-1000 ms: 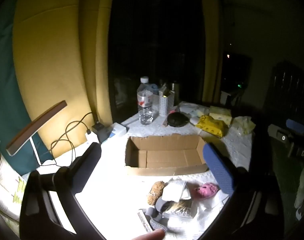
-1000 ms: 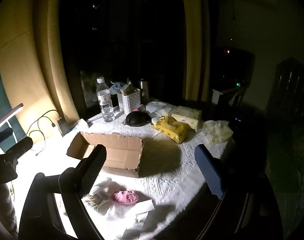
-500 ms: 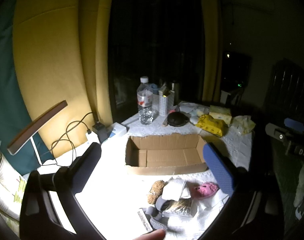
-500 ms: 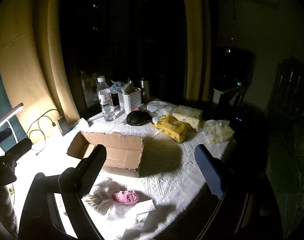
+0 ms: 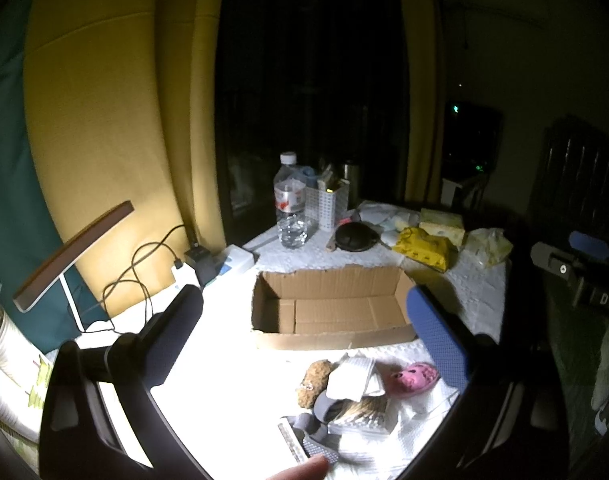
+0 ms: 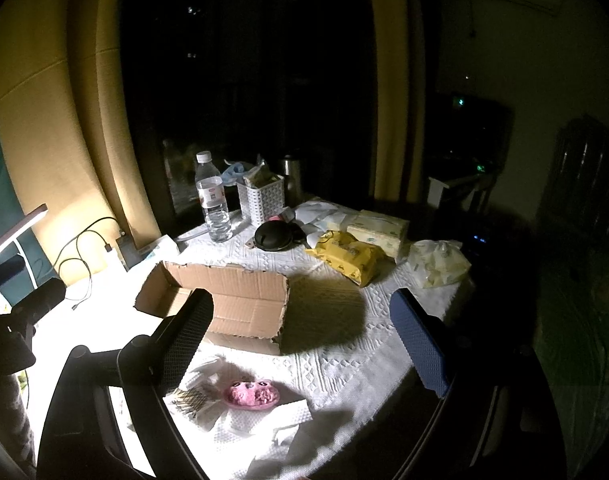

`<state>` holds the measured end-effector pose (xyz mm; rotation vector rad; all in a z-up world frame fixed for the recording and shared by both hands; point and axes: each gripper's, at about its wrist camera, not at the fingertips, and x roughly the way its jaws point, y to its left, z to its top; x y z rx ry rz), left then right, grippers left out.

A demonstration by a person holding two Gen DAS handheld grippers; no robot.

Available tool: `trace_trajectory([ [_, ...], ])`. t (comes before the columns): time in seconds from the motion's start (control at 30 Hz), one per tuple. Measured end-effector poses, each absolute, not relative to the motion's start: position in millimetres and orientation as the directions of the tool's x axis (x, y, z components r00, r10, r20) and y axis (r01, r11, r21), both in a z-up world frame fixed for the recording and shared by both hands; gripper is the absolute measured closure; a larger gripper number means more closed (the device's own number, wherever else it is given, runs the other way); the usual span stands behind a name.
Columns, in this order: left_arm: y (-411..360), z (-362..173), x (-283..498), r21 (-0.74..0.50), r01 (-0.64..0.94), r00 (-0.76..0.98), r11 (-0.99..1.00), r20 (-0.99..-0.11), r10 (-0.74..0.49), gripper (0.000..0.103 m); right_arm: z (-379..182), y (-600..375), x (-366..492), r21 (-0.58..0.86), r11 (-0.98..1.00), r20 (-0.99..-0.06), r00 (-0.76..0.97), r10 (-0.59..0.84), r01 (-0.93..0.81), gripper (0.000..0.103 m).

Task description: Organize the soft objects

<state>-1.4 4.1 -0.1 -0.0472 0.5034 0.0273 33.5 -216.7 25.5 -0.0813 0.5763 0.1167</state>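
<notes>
An open, empty cardboard box (image 5: 332, 304) sits mid-table; it also shows in the right wrist view (image 6: 240, 300). In front of it lies a heap of soft things: a brown plush (image 5: 314, 378), a white folded cloth (image 5: 354, 374), a pink soft toy (image 5: 414, 376) and grey pieces (image 5: 324, 412). The pink toy (image 6: 251, 394) also shows in the right wrist view on white paper towel. My left gripper (image 5: 304, 340) is open and empty, held above the heap. My right gripper (image 6: 304, 340) is open and empty, above the table's near right part.
At the back stand a water bottle (image 5: 290, 204), a white basket (image 5: 332, 204), a black round case (image 5: 354, 236), a yellow wipes pack (image 6: 346, 256), a tissue box (image 6: 378, 228) and a plastic bag (image 6: 438, 262). A desk lamp (image 5: 72, 256) and cables (image 5: 144, 264) are at left.
Both grippers have drifted only slightly; the views shift a little. Nothing was grasped or moved.
</notes>
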Motion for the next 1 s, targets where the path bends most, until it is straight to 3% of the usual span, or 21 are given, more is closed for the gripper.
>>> trace_trajectory([
  [1.0, -0.8, 3.7, -1.4, -0.033, -0.030, 0.881, 0.999, -0.474, 0.011, 0.000, 19.5, -209.9, 35.2, -0.046, 0.989, -0.554, 0.828, 0.093, -0.141, 0.011],
])
